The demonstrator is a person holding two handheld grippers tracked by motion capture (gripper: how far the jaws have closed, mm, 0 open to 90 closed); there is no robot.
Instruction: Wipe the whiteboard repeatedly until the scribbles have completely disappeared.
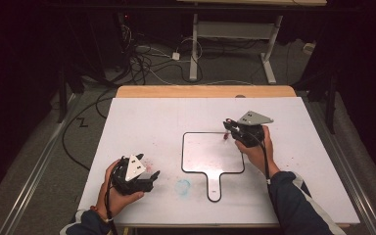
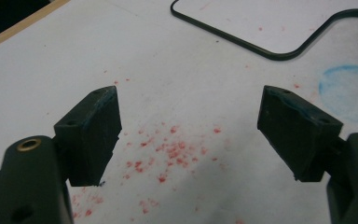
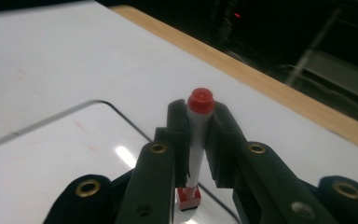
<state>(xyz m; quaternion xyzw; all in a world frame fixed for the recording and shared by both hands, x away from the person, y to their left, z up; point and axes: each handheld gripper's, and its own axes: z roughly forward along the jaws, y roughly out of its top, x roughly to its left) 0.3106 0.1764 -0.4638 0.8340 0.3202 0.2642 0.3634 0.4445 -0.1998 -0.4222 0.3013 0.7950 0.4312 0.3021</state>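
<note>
Clamping a red-capped marker (image 3: 196, 140) over the small whiteboard (image 1: 200, 152), the right gripper (image 1: 231, 128) is poised to write while the left gripper (image 2: 189, 135) waits wide and empty near the tabletop (image 1: 293, 132) edge.

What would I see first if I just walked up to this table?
The right claw, shut on a red-capped marker, right over the little whiteboard in the middle of the table. The left claw is wide open over red speckles, with a blue smudge nearby.

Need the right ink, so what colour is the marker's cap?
Red; the marker shows best in the right gripper view.
</note>
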